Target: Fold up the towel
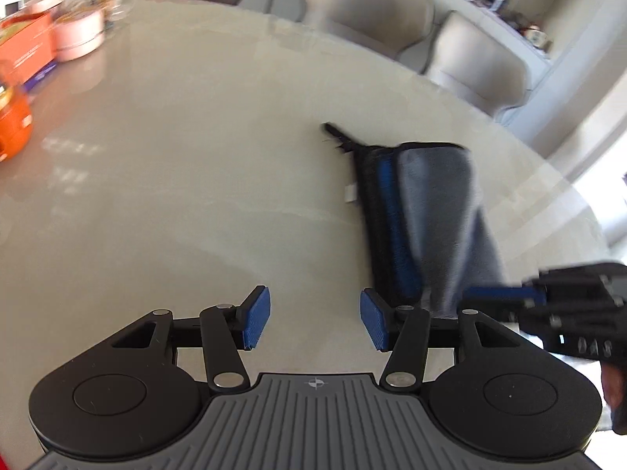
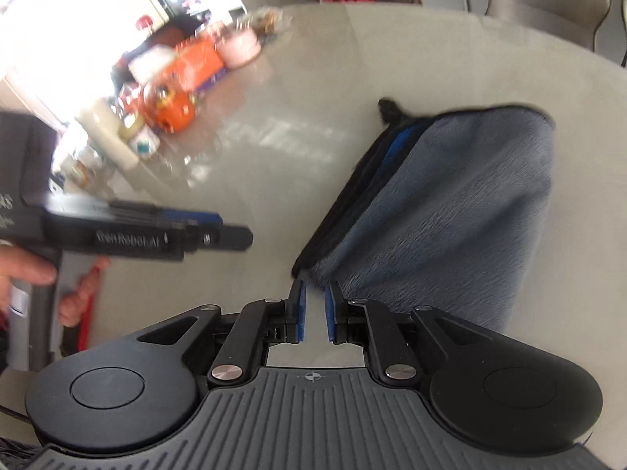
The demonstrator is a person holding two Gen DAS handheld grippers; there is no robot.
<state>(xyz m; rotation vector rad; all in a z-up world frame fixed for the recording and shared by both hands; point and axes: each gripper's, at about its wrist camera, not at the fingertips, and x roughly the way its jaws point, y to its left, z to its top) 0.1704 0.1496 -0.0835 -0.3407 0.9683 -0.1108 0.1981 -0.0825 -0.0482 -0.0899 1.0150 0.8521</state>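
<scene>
- My left tool (image 1: 315,319) tilts downward, its blue pads standing wide apart with nothing between them.
- My right tool (image 2: 315,315) also tilts downward; a narrow gap shows between its pads, empty.
- My left hand (image 2: 23,274) wraps its tool's handle.

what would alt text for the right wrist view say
A folded grey towel with black and blue edging lies on a pale glossy table, just ahead of the right gripper, whose blue pads stand slightly apart with nothing between them. The left gripper, held in a hand, reaches in from the left; blurred containers sit far left.
</scene>
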